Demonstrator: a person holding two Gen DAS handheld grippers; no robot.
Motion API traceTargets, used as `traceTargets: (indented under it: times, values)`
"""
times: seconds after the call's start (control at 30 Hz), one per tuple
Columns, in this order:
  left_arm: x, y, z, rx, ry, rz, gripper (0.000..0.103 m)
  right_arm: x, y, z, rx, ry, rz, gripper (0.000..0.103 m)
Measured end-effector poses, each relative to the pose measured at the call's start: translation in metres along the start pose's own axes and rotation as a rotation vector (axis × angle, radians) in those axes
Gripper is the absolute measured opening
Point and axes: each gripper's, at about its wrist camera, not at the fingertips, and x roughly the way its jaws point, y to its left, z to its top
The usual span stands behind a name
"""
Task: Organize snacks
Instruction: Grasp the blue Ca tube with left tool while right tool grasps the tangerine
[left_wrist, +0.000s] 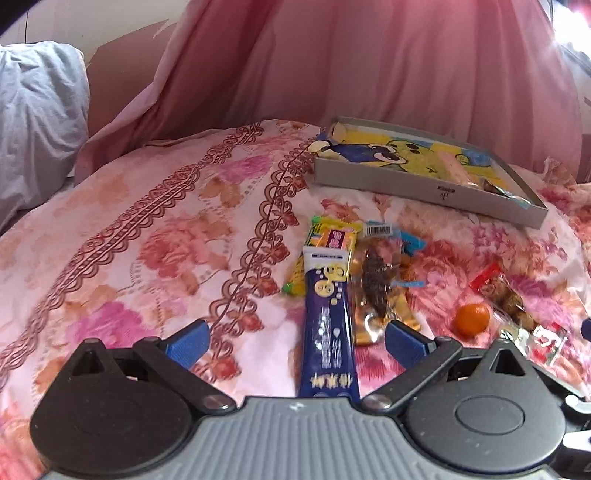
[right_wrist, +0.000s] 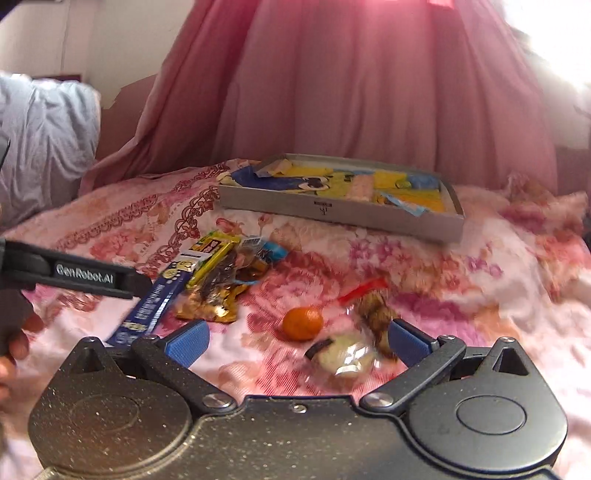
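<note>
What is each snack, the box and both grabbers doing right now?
Left gripper: jaws open, around the blue packet.
Right gripper: jaws open, empty.
Blue packet: flat on the bedspread.
Orange: loose on the bedspread.
Grey box: open, few snacks inside.
Nut bag: sealed, outside the box.

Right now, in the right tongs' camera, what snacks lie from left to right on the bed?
Blue tube → gold packet → orange → clear bag with the red top.
</note>
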Motion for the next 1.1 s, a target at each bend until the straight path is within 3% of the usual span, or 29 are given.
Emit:
traceTargets:
  times: [0.13,0.5,0.77,1.1]
  values:
    - [0.017,0.0,0.004,-0.004,-0.007,-0.001,0.103,0.023,-0.005,0.002,-0.057,-0.013,0.011,0.102]
    - [0.038,0.003,0.006,-0.004,-0.035,-0.038,0.102,0.08,-0.011,0.007,-0.028,0.043,0.06,0.096]
    - [0.048,0.0,0.0,0.025,0.022,-0.033,0.102,0.102,-0.01,0.002,-0.034,0.106,0.095,0.082]
    - [0.05,0.001,-0.003,0.024,0.055,-0.116,0.078,0.108,-0.007,0.001,-0.02,0.147,0.131,0.056]
